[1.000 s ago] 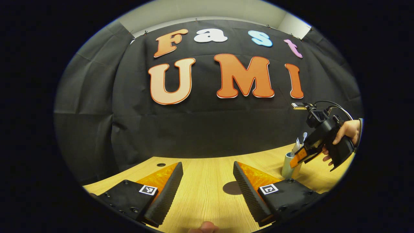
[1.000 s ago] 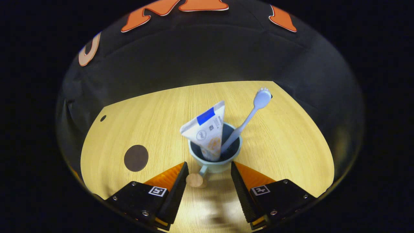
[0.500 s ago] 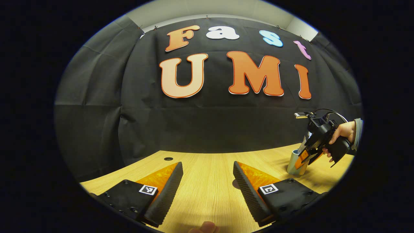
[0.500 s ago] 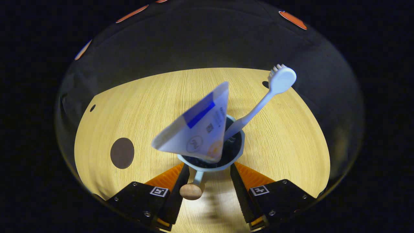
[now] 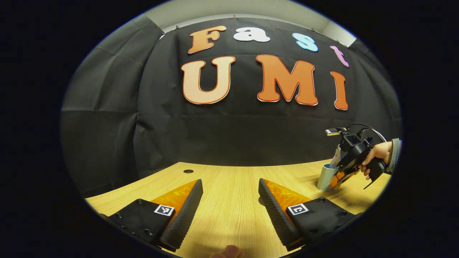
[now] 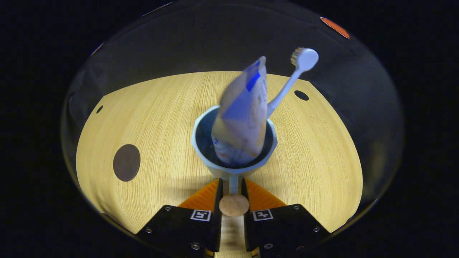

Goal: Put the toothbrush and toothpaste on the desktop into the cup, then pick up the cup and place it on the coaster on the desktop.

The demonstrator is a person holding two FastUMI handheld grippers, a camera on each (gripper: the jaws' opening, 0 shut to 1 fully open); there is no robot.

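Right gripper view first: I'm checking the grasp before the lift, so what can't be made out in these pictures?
- Toothpaste: motion-blurred in the right gripper view.
- Cup base: hidden by its own rim, so table contact can't be judged.
- Toothbrush lower handle: hidden behind the toothpaste.
- Right gripper, in the left gripper view: too small to tell its grip.
- Coaster: mostly behind the left gripper.

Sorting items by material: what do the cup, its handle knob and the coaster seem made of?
Cup: smooth, matte pale blue, probably ceramic or plastic. Handle knob: tan and rounded, likely wood. Coaster: flat dark brown disc, no gloss; material unclear.
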